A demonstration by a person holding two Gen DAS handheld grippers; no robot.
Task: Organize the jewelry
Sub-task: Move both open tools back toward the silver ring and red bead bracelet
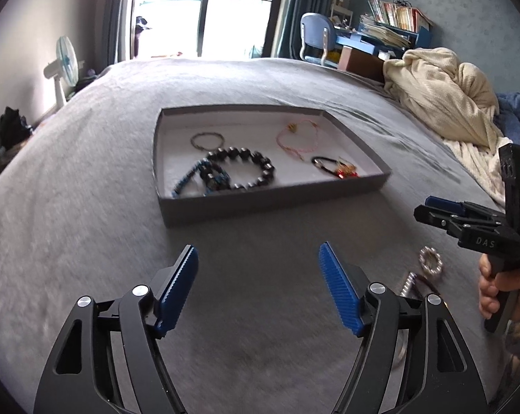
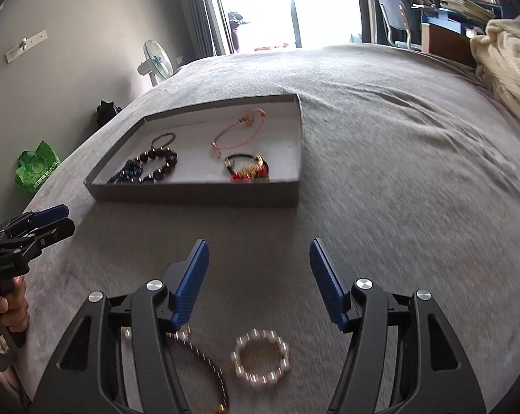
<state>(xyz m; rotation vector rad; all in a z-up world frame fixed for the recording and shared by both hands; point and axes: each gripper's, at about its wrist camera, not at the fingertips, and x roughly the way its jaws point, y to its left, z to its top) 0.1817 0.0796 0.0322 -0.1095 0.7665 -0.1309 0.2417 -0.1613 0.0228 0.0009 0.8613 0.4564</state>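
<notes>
- Right tongs (image 2: 258, 283): spread wide, nothing between the pads, hovering over the bed (image 2: 398, 172).
- Left tongs (image 1: 258, 286): also spread wide and empty. In the right wrist view they show edge-on at far left, so no gap can be read from there.
- Pearl bracelet (image 2: 261, 358) lies on the bed below and behind the right tips, close to the right tongs' body. Dark beaded strand (image 2: 204, 362) lies just left of it; the two look to be touching or nearly so, blur prevents a firm call.
- Tray (image 2: 197, 191) sits ahead of both tongs, well apart from the loose pieces, already holding several bracelets.
- Risk 1: the bracelet is behind the tips, so the right tongs must pull back and dip. Closing from the present pose would catch only bedsheet.
- Risk 2: soft sheet. Pads pressing down may pinch fabric with the beads, drag the sheet and shift the tray.
- Risk 3: the strand next to the bracelet may snag and come up with it, then drop midway.
- Risk 4: round beads on ribbed pads; a grip on one bead could let the loop roll out.
- Risk 5: both tongs are near the same pieces, so a collision is possible if both reach.
- Risk 6: a drop onto the tray's crowded left side would tangle the pieces there; the right side has more bare floor.
</notes>
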